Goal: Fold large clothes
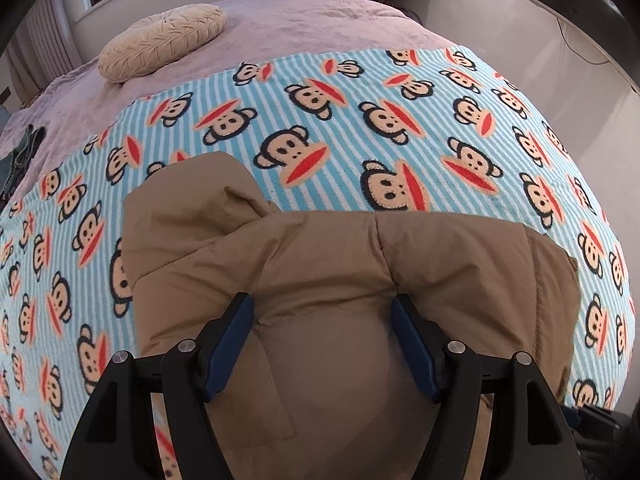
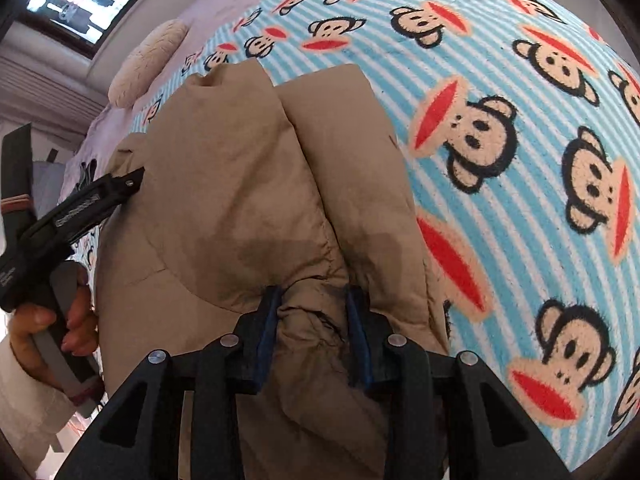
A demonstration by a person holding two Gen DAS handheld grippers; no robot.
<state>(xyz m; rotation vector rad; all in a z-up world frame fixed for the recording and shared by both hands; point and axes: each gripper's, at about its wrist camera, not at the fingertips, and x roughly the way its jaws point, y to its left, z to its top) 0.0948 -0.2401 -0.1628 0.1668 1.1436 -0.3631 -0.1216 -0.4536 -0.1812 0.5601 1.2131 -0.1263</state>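
right tongs (image 2: 314, 304) pinch tan jacket (image 2: 248, 184), lengthwise away.

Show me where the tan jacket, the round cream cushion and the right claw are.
tan jacket (image 1: 340, 264): left wrist view, on its puffy folded upper panel.
round cream cushion (image 1: 160, 42): left wrist view, on its pleated top.
right claw (image 2: 312, 312): right wrist view, midway between its fingertips, where bunched jacket fabric is pinched.

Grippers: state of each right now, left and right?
Left gripper: jaws wide, pads against the puffy tan jacket; a firm grip cannot be told.
Right gripper: shut on a bunched fold of the tan jacket.
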